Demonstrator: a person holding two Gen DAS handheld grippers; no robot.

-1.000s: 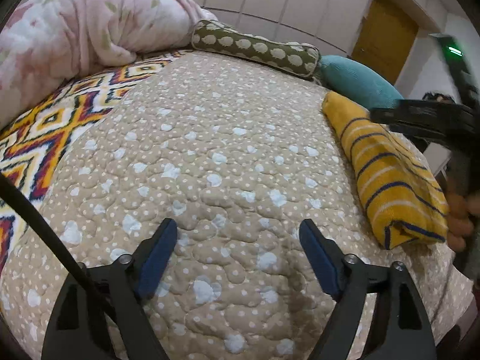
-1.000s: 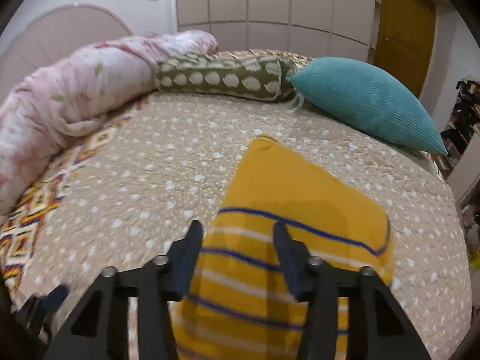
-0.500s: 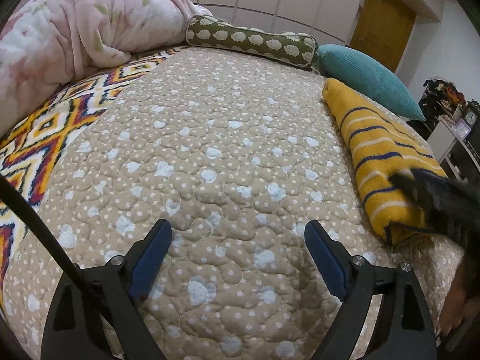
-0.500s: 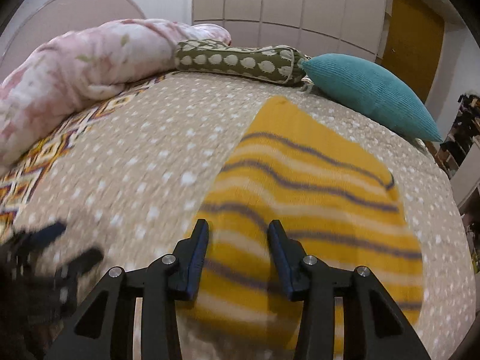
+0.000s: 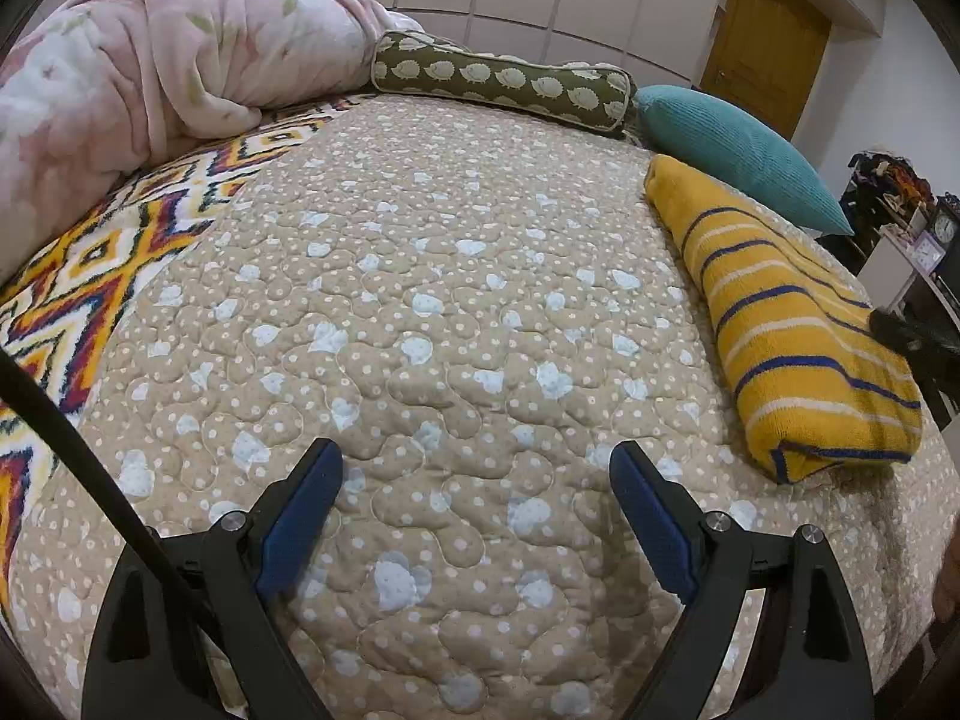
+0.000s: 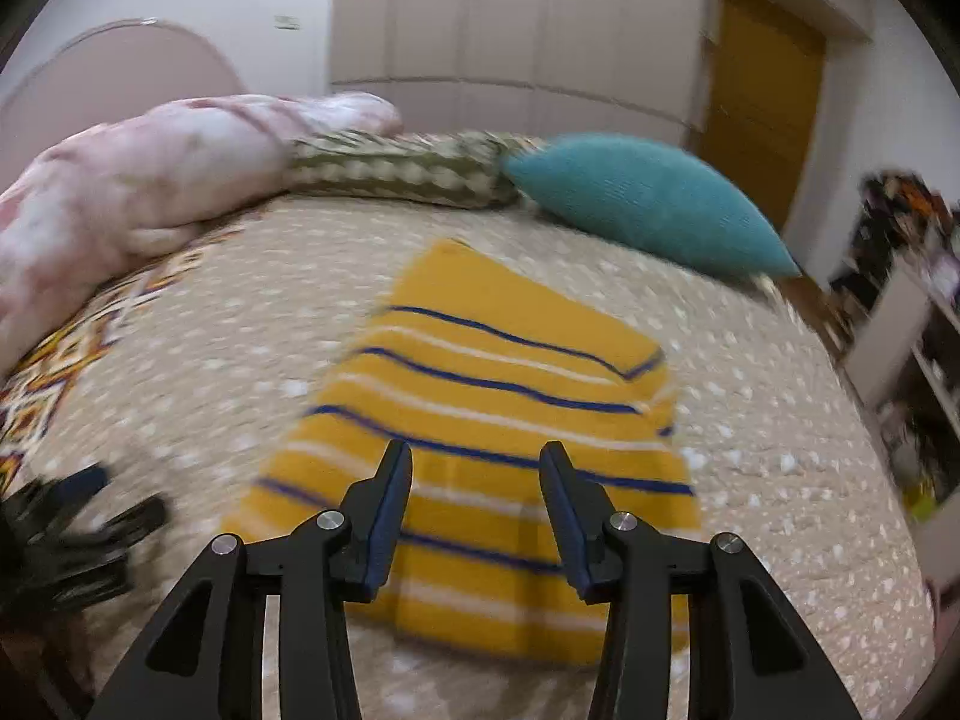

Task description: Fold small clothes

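Note:
A yellow garment [image 5: 798, 336] with blue and white stripes lies folded into a thick rectangle on the right side of the beige quilt [image 5: 420, 300]. My left gripper [image 5: 475, 456] hovers over bare quilt to the garment's left, wide open with nothing between its blue pads. My right gripper [image 6: 475, 456] hangs just above the near part of the folded garment [image 6: 498, 420], jaws partly apart and holding nothing. One dark tip of the right gripper [image 5: 912, 336] shows at the edge of the left wrist view. The left gripper [image 6: 78, 516] appears blurred at the lower left of the right wrist view.
A pink floral duvet [image 5: 150, 72] is piled at the back left, beside a green patterned bolster [image 5: 504, 81] and a teal cushion [image 5: 738, 150]. A zigzag blanket [image 5: 90, 258] lies along the left. Cluttered shelves [image 6: 912, 330] stand past the bed's right edge.
My right gripper has drawn back along the folded garment toward its near end. The left gripper's jaws stand slightly wider; it has stayed where it was.

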